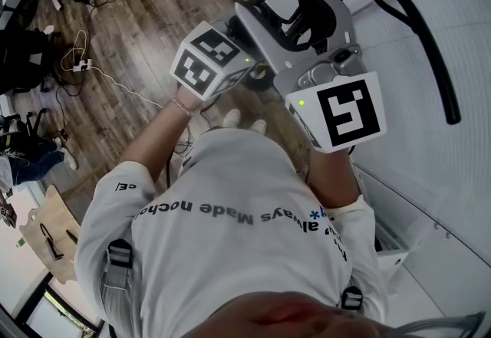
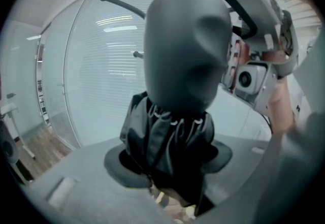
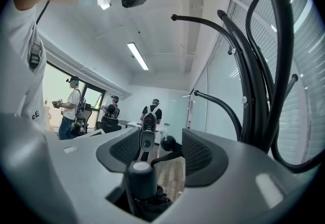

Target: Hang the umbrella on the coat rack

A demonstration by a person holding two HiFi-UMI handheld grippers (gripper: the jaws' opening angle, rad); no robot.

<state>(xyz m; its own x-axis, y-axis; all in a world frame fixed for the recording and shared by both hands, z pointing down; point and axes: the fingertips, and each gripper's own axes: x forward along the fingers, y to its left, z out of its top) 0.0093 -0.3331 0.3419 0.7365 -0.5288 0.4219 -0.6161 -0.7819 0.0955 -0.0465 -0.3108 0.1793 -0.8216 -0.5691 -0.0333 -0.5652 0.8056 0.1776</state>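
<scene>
The left gripper [image 2: 170, 162] is closed on the umbrella [image 2: 167, 131]. Its jaws are kept partly apart by the folded black cloth they pinch, and a rounded grey end [image 2: 188, 50], probably the handle, juts out past them. The umbrella is held in the air just beside the rack [image 3: 259, 116], in front of its curved black arms and on none of them. The right gripper [image 3: 162, 154] is nearer the rack, close against its stem, with its jaws wide apart and nothing between the pads. One ball-tipped arm [image 3: 167, 143] of the rack shows through the gap, and a stubby cap [image 3: 142, 180] of the umbrella sits low at the foot of the jaws. In the head view both grippers are side by side, just short of the rack.
</scene>
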